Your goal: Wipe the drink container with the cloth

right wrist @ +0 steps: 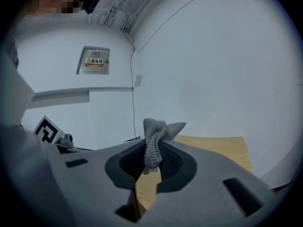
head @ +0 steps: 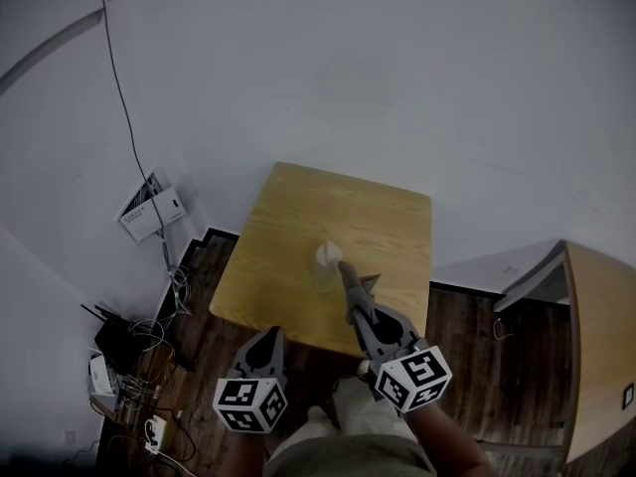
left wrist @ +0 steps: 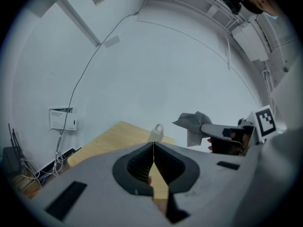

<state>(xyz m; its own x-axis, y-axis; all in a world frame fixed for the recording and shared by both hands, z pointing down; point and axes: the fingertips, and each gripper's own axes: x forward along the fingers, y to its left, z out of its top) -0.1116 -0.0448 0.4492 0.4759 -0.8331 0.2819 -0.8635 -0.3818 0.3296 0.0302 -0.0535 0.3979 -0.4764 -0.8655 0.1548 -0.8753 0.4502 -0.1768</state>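
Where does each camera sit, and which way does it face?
Head view: on the head, steeply down at table, bottle; left gripper, right gripper, legs show.
Left gripper view: on it, along shut jaws toward bottle, wall; right gripper's cloth shows.
Right gripper view: on it, along jaws shut on cloth, toward wall.
Shared: table in all.

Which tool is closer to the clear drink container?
Right. The right tool, gripping grey cloth, sits beside the clear drink container; the left tool hangs at the wooden table's near edge.

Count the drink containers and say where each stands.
1: the drink container stands near the middle of the wooden table, close to the cloth held by the right gripper. None appears hidden.
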